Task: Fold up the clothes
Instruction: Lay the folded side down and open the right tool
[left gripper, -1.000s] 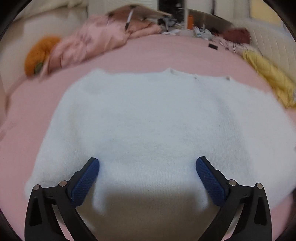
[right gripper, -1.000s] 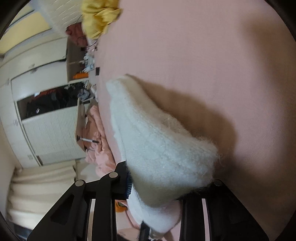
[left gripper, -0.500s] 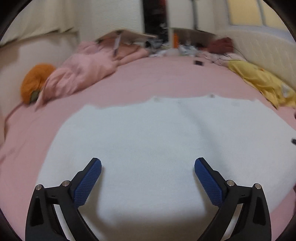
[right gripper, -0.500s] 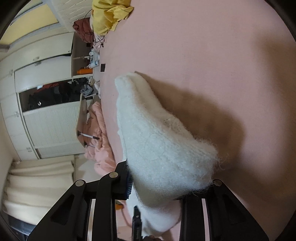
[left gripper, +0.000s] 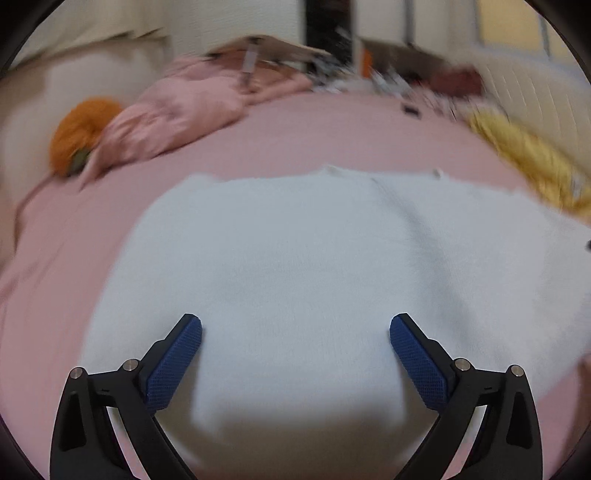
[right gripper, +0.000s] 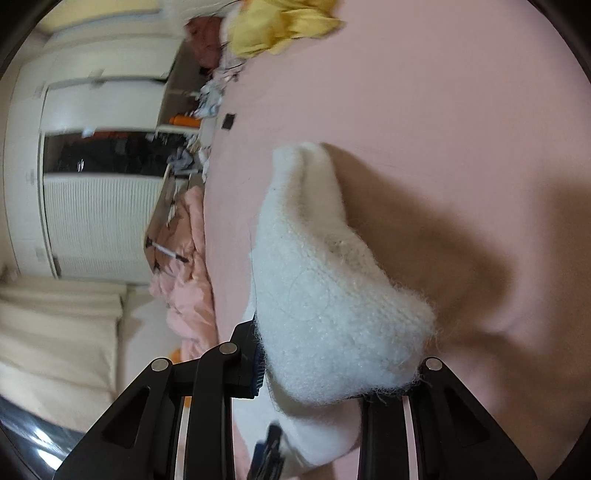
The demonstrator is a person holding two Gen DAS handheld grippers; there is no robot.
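A fluffy white sweater [left gripper: 295,266] lies spread flat on the pink bed [left gripper: 332,136]. My left gripper [left gripper: 295,347] is open and empty, hovering just above the sweater's near edge, blue pads wide apart. In the right wrist view, my right gripper [right gripper: 340,373] is shut on a bunched fold of the white sweater [right gripper: 332,295] and holds it lifted off the pink sheet [right gripper: 461,110], casting a shadow. The right gripper's fingertips are hidden by the wool.
A crumpled pink garment [left gripper: 184,110] and an orange item [left gripper: 81,133] lie at the far left of the bed. A yellow garment [left gripper: 528,158] lies at the far right, also in the right wrist view [right gripper: 280,22]. White wardrobes [right gripper: 92,184] stand beyond.
The left gripper has lifted and tilted up, so the sweater sits lower in view. The right gripper keeps its hold on the fold and has shifted slightly.
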